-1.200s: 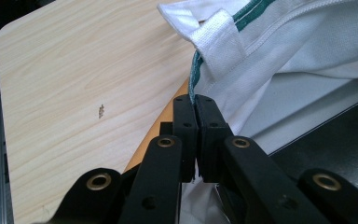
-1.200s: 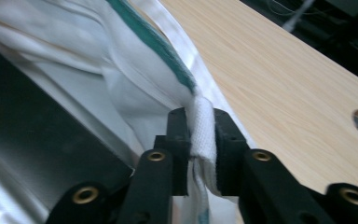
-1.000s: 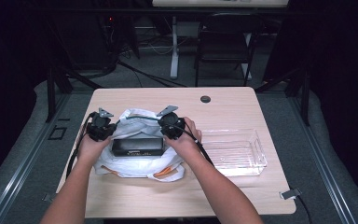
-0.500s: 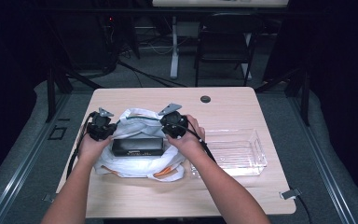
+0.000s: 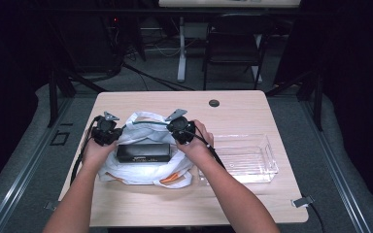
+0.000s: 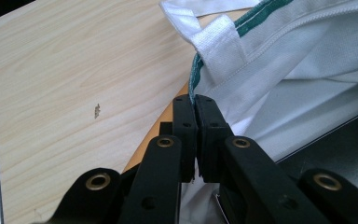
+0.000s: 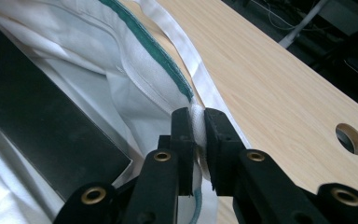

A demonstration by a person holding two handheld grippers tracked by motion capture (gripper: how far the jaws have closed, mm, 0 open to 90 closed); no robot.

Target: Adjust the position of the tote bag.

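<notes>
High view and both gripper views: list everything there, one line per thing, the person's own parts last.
table: one, light wood, centre of the high view, with a round hole near its far edge.
bag: one, white cloth with green trim, on the table's left half, an orange patch at its near edge.
box: one, black, flat, lying on the bag.
tray: one, clear plastic, right of the bag.
chair: one, dark, beyond the table.
left claw: black, shut on the bag's left edge.
right claw: black, has just been closing, pinching the bag's white rim.
forearms: two, from the bottom.
</notes>
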